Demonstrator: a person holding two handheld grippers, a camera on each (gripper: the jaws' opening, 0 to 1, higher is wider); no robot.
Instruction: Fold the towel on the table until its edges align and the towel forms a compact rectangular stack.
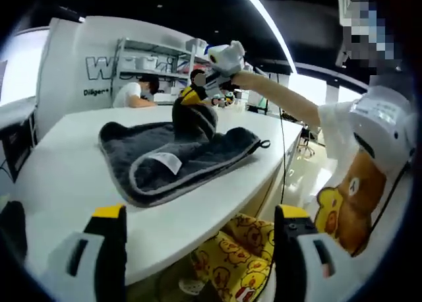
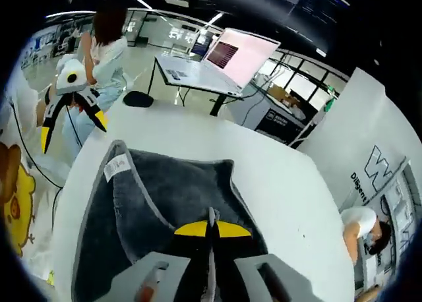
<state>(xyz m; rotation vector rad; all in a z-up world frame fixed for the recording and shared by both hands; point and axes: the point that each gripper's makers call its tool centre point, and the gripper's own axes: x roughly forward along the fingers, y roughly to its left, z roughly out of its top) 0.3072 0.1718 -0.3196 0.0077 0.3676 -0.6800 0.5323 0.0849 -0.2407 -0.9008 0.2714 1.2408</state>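
- On the white tabletop (image 1: 66, 177), in the left gripper view, the dark grey towel (image 1: 165, 160) lies partly folded, one layer lapped over another, its white care label (image 1: 166, 161) facing up near the middle.
- The left gripper (image 1: 198, 249) hangs off the near edge of the tabletop with its yellow-tipped jaws spread wide and nothing between them; the towel lies ahead of it, clear of the jaws.
- Further right in that view, the towel's long axis runs roughly left to right, ending at a corner with a small hanging loop (image 1: 264, 144) that points toward the person's side.
- The right gripper (image 1: 196, 94) comes down on the towel's far part, where the cloth rises in a peak beneath it.
- In the right gripper view, the right gripper (image 2: 211, 233) has its jaws drawn together on a pinch of towel (image 2: 158, 196), which spreads away ahead toward the label (image 2: 116, 167) and the far edge.
- The right gripper is thus the nearer one, already holding cloth; I judge the coming fold turns on carrying that held part across toward the looped corner, with the free left gripper placed to pin or take the near edge.
- The left gripper (image 2: 69, 114) shows at that view's upper left, off the tabletop's edge.
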